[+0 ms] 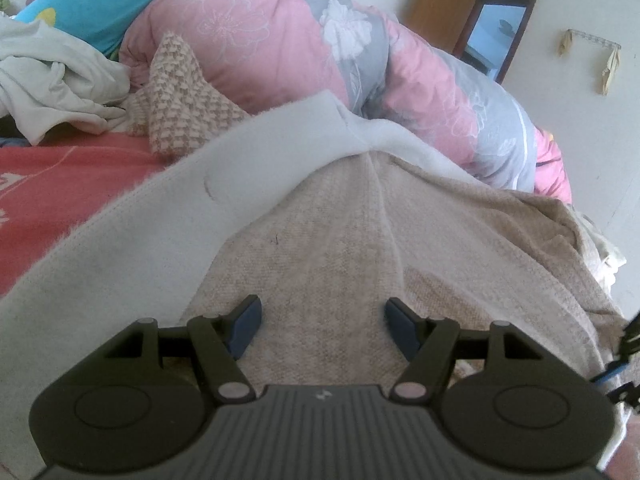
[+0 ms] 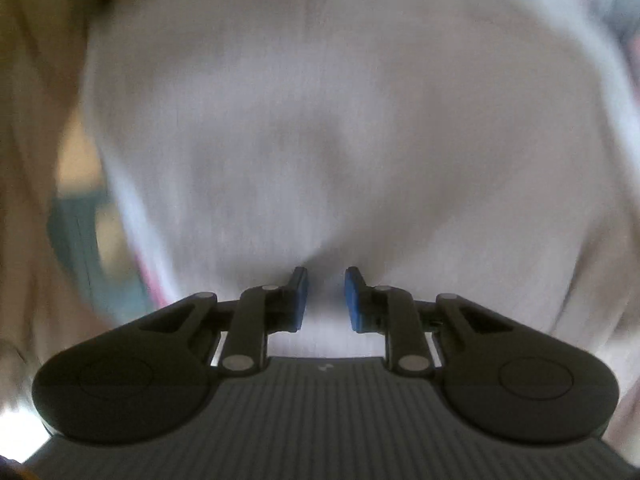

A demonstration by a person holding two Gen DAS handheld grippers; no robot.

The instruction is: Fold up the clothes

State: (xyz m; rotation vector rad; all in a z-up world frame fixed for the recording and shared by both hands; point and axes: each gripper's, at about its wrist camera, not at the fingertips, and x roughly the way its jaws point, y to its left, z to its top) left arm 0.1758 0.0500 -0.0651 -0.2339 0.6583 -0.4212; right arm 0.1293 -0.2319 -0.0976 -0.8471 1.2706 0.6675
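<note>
Sweater fabric fills both views: the garment (image 1: pixel 328 248) lies spread on a bed, with a beige knitted body close to the camera and a white fleecy band (image 1: pixel 160 216) running around it toward the far side. Nearest in the left wrist view, the left gripper (image 1: pixel 322 320) hovers just above the beige knit with its jaws standing wide apart and nothing between them; I cannot tell if the fingertips touch the cloth. In the right wrist view the picture is blurred, and the right gripper (image 2: pixel 326 300) points down at a white cloth (image 2: pixel 320 120), probably the same garment. Its jaws are narrow, with a small gap, and a little pucker of cloth seems to rise between the pads (image 2: pixel 301 296), but I cannot tell if they already pinch it. I judge that this sweater is soft, light and limp, so it will sag and crease when lifted, and the fuzzy surface should not slip easily. A good hold would be on the thicker white edge or at a seam, with both grippers apart along the same edge, so that the fold stays straight. Farther away lie a checked knit piece (image 1: pixel 176 108) and crumpled white clothes (image 1: pixel 52 80) on the red sheet (image 1: pixel 60 196), and behind them a pink flowered quilt (image 1: pixel 280 40).
</note>
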